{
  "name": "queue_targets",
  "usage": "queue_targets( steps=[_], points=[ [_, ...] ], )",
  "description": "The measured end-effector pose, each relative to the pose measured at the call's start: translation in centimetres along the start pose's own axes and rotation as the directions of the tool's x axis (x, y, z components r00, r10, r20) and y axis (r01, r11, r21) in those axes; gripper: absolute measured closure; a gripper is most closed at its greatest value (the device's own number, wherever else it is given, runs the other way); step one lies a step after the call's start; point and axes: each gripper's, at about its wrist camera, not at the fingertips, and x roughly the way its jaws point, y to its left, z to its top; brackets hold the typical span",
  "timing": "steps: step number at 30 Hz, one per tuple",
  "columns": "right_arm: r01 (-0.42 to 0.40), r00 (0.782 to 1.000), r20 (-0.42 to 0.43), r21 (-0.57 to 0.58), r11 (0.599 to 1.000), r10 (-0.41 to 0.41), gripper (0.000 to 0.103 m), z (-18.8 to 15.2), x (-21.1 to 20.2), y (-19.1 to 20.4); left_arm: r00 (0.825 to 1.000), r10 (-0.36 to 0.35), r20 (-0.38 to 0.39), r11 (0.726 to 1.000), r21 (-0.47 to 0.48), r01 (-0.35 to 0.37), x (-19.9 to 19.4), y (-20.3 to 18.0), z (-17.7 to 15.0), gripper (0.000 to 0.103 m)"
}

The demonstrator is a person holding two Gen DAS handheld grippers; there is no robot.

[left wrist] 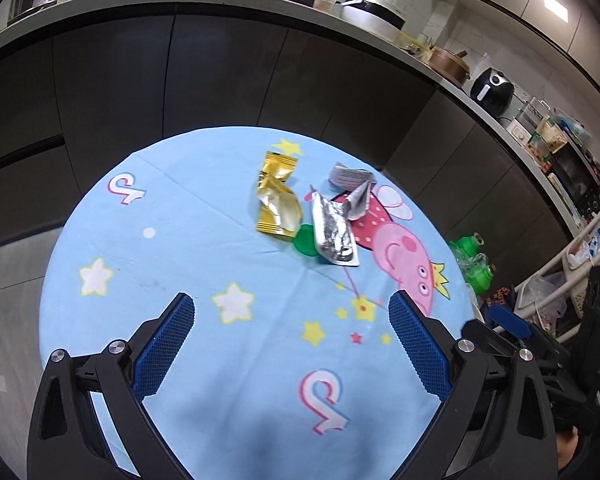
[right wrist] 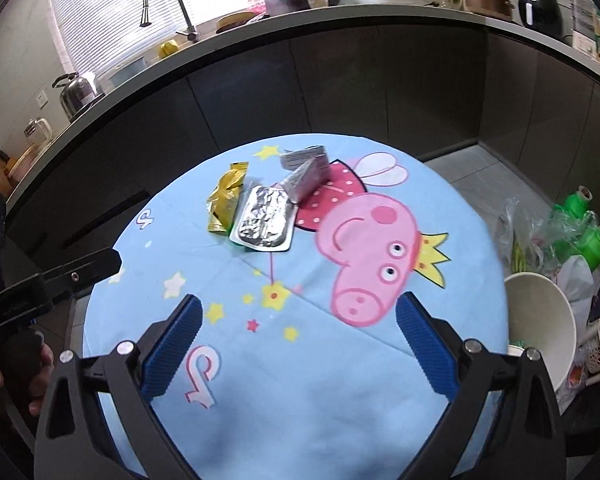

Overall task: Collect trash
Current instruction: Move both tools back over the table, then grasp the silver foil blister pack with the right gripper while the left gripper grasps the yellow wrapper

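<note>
On a round table with a blue cartoon cloth (left wrist: 204, 208) (right wrist: 340, 380) lies a small pile of trash. It holds a yellow snack wrapper (left wrist: 277, 196) (right wrist: 226, 200), a silver foil blister pack (left wrist: 334, 232) (right wrist: 265, 222), a folded grey paper leaflet (left wrist: 354, 186) (right wrist: 306, 172) and a green cap (left wrist: 306, 240) half under the foil. My left gripper (left wrist: 291, 304) hangs open above the near part of the cloth, well short of the pile. My right gripper (right wrist: 299, 307) is open too, nothing between its fingers, also short of the pile.
Dark cabinets and a cluttered counter (left wrist: 220, 4) (right wrist: 340, 12) curve behind the table. To the right of the table stand green bottles (right wrist: 580, 224), plastic bags and a white paper bowl (right wrist: 548, 320). A hand (right wrist: 4, 380) holds the left gripper at the right wrist view's left edge.
</note>
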Motion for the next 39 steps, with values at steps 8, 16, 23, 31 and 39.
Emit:
queue_targets(
  steps=[8, 16, 23, 31, 39],
  points=[
    [-0.038, 0.994, -0.099, -0.013, 0.999, 0.036, 0.026, 2.3, 8.2, 3.3, 1.000, 0.014, -0.008, 0.999, -0.043, -0.014, 0.9, 3.9, 1.4, 0.015],
    [0.021, 0.991, -0.127, -0.083, 0.996, -0.031, 0.029, 4.0, 14.0, 5.9, 1.000, 0.013, -0.020, 0.997, -0.080, -0.015, 2.6, 6.0, 3.2, 0.015],
    [0.041, 0.990, -0.134, -0.099, 0.994, -0.054, 0.043, 4.4, 15.7, 5.6, 1.000, -0.017, -0.023, 0.997, -0.078, 0.015, 4.2, 5.6, 5.0, 0.014],
    [0.005, 0.991, -0.134, -0.084, 0.996, -0.016, 0.076, 3.3, 13.5, 4.4, 0.994, -0.080, -0.077, 0.989, -0.132, 0.069, 9.9, 4.3, 7.8, 0.013],
    [-0.010, 0.993, -0.117, -0.091, 0.996, 0.000, 0.091, 2.4, 10.9, 3.5, 0.986, -0.045, -0.160, 0.989, -0.150, 0.021, 15.4, 3.8, 8.6, 0.022]
  ],
)
